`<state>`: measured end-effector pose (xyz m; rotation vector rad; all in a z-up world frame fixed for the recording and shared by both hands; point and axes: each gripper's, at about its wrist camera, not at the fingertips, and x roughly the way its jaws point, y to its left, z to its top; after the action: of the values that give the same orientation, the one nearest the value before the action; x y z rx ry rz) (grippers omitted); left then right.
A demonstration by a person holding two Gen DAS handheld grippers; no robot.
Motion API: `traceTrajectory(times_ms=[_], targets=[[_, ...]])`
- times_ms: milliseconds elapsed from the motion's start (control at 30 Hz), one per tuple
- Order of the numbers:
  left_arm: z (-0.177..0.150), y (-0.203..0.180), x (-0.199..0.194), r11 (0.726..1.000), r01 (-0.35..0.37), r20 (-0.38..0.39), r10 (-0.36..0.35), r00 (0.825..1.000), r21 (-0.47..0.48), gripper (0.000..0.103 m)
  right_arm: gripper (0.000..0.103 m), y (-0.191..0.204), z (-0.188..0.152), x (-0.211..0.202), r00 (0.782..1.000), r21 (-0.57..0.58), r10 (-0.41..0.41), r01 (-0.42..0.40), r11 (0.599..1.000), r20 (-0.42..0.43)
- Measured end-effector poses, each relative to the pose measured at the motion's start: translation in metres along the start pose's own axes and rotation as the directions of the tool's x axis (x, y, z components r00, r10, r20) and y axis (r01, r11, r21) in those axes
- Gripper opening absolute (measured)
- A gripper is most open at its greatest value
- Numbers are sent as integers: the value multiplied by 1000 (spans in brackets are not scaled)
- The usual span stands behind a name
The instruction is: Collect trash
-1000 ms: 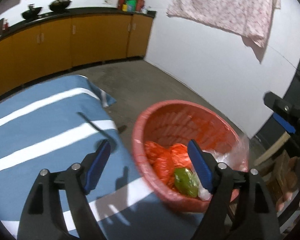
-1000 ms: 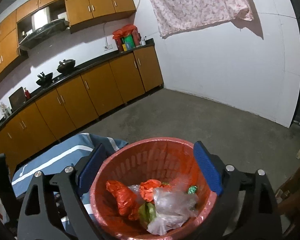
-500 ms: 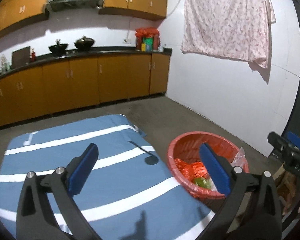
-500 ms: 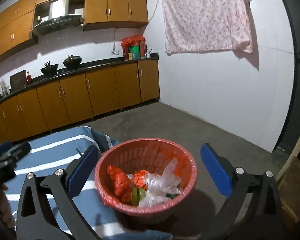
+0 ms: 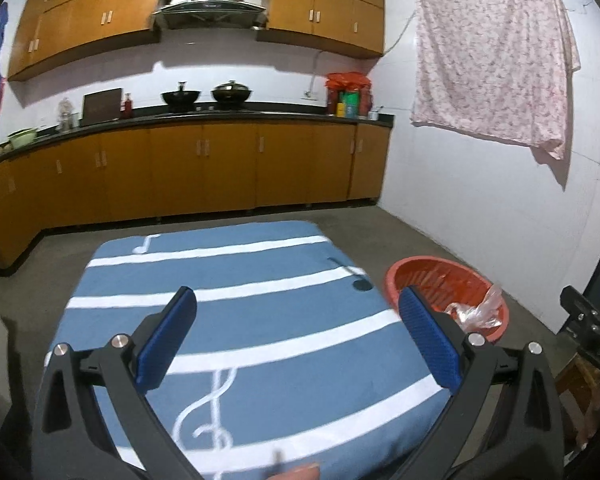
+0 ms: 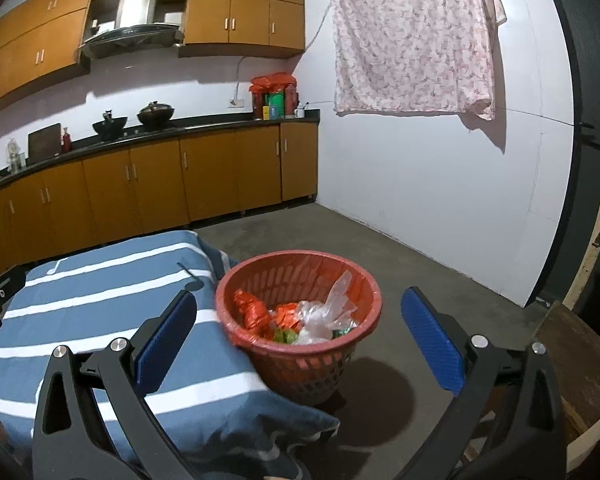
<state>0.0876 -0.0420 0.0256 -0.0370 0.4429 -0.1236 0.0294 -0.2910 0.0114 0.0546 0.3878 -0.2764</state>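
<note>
My left tongs (image 5: 296,332) are open wide, and nothing is between the blue pads (image 5: 166,338). They have just been opening. They hang over the desk (image 5: 236,304), which has a blue cloth with white stripes and music notes on it. My right tongs (image 6: 300,336) are open wide too, and they have just been opening as well. They hold nothing. The red basket (image 6: 300,272) shows between their two blue pads, but it is farther off and the pads do not touch it.

The basket stands on the grey floor (image 6: 380,248), just beside the corner of the desk. Inside it lies the trash (image 6: 296,316): orange crumpled bags, a clear plastic bag that sticks up, and a bit of green. In my left view the basket (image 5: 444,280) is off to the right of the desk, with the clear bag poking over its rim.

Farther away are brown cabinets (image 5: 204,168) with a dark counter, and two black pots (image 5: 204,96) sit on top. A pink flowered cloth (image 5: 492,52) hangs on the white wall.
</note>
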Motion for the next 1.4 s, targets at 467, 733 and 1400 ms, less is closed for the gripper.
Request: traceTrajectory(times_ms=[467,733,1400], targets=[[-25,12,-62,995,-88,48,86,995,44,99,101,29,-18,-41,999,-70,27,-24,997,31],[-34,18,-75,995,-96,40,95,995,34,99,101,38,-27,-53,999,-98,28,-25,995,32],[-42,16,-77,997,-71,16,70,997,32,99,101,31,-34,-61,1000,-61,-6,7,998,26]])
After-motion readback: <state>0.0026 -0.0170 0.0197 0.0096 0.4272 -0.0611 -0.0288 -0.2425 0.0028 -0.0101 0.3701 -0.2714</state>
